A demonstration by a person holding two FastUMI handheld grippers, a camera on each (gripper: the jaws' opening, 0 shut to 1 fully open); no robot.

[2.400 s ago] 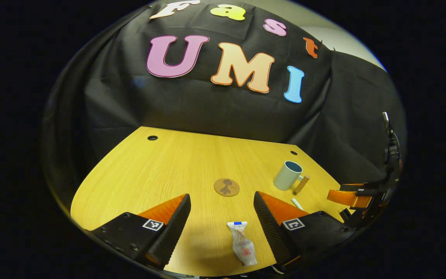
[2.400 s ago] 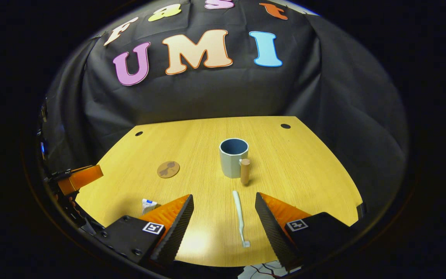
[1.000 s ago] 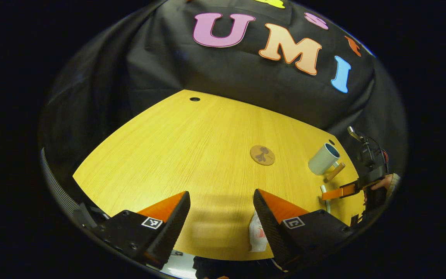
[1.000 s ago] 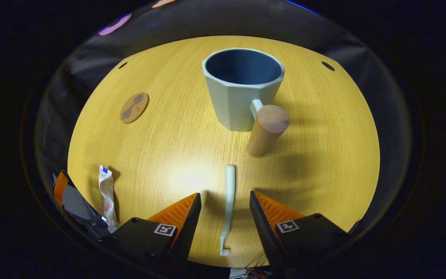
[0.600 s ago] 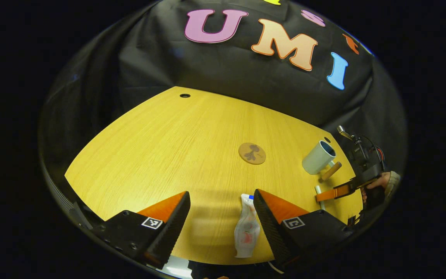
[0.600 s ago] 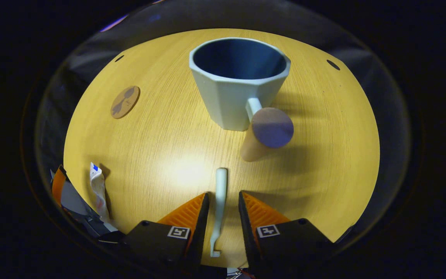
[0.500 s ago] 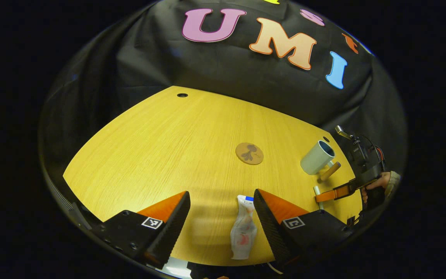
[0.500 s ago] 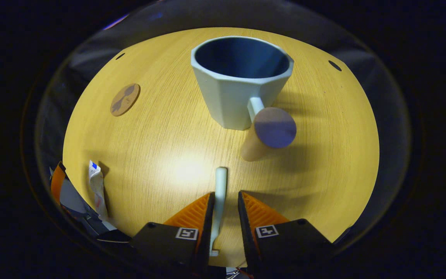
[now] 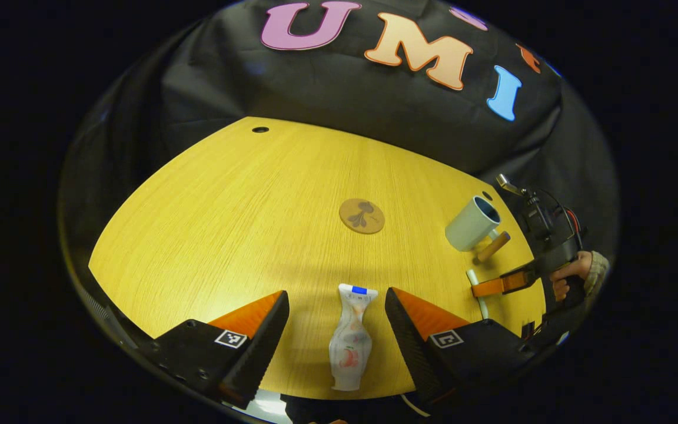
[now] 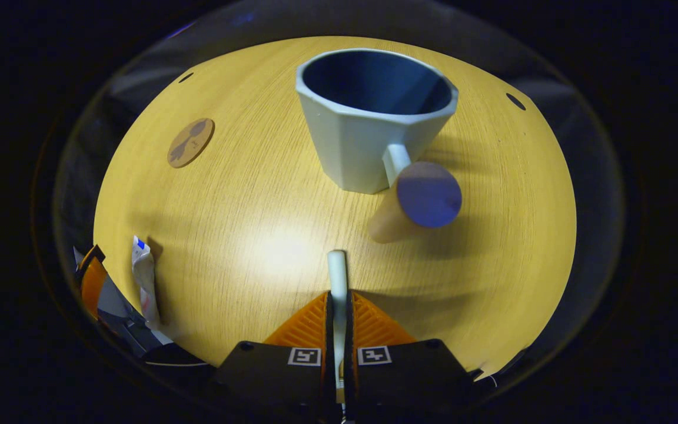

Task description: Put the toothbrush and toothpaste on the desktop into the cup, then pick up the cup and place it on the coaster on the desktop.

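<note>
In the right gripper view my right gripper (image 10: pixel 337 300) is shut on the pale toothbrush (image 10: pixel 336 274), whose handle end sticks out forward over the desktop. Just beyond it stands the pale green cup (image 10: pixel 368 126) with a dark blue inside and a wooden handle (image 10: pixel 415 203). In the left gripper view my left gripper (image 9: pixel 337 300) is open low over the desk, and the white toothpaste tube (image 9: pixel 351 338) lies between its fingers. That view also has the cup (image 9: pixel 469 225), the toothbrush (image 9: pixel 475 284) and the right gripper (image 9: pixel 495 287) at the right, held by a hand (image 9: pixel 568 277).
A round brown coaster (image 9: pixel 362 215) lies mid-desk, left of the cup; the right gripper view has the coaster (image 10: pixel 190 143) at upper left. The toothpaste (image 10: pixel 143 280) and the left gripper (image 10: pixel 97 294) sit at that view's lower left. Black cloth walls the desk behind.
My right gripper has closed fully onto the toothbrush. My left gripper has shifted so the toothpaste tube now lies centred between its open fingers.
</note>
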